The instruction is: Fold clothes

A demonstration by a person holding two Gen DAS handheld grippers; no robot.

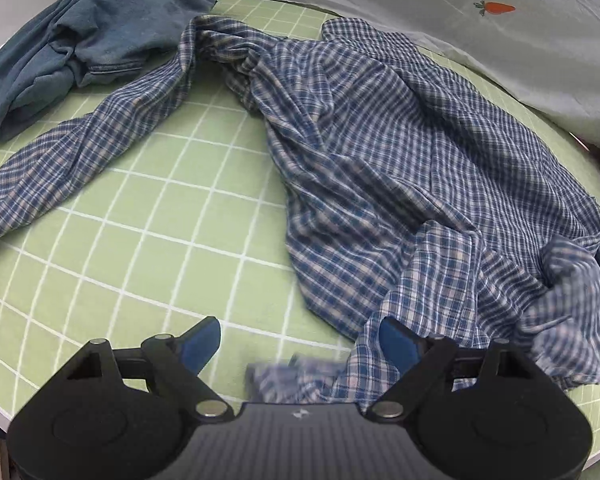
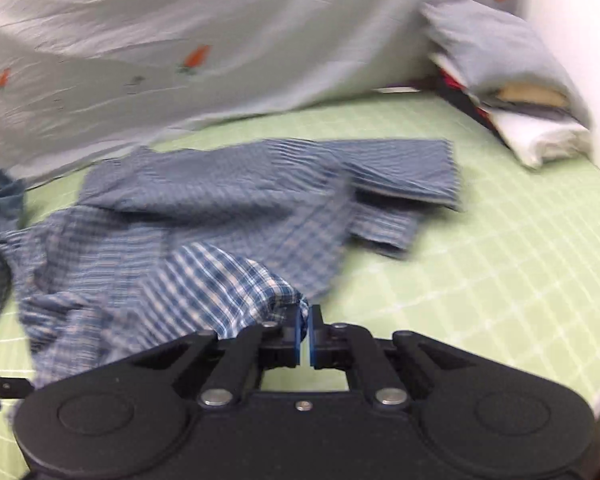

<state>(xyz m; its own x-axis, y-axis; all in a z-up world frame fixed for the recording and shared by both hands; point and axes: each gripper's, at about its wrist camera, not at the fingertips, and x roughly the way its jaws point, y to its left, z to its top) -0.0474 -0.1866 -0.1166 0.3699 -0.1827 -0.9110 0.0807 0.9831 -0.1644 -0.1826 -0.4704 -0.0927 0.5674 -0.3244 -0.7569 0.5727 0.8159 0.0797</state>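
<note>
A blue and white plaid shirt (image 1: 380, 152) lies crumpled on the green grid mat (image 1: 172, 216), one sleeve stretched out to the left. My left gripper (image 1: 300, 340) is open just above the shirt's near edge, with nothing between its blue pads. In the right wrist view the same shirt (image 2: 220, 208) spreads across the mat (image 2: 500, 260). My right gripper (image 2: 305, 320) is shut on a bunched edge of the shirt and lifts it slightly.
A crumpled dark teal garment (image 1: 100, 36) lies at the back left. A white sheet with carrot prints (image 1: 500, 20) lies along the back. A stack of folded clothes (image 2: 512, 92) sits at the far right by a white wall.
</note>
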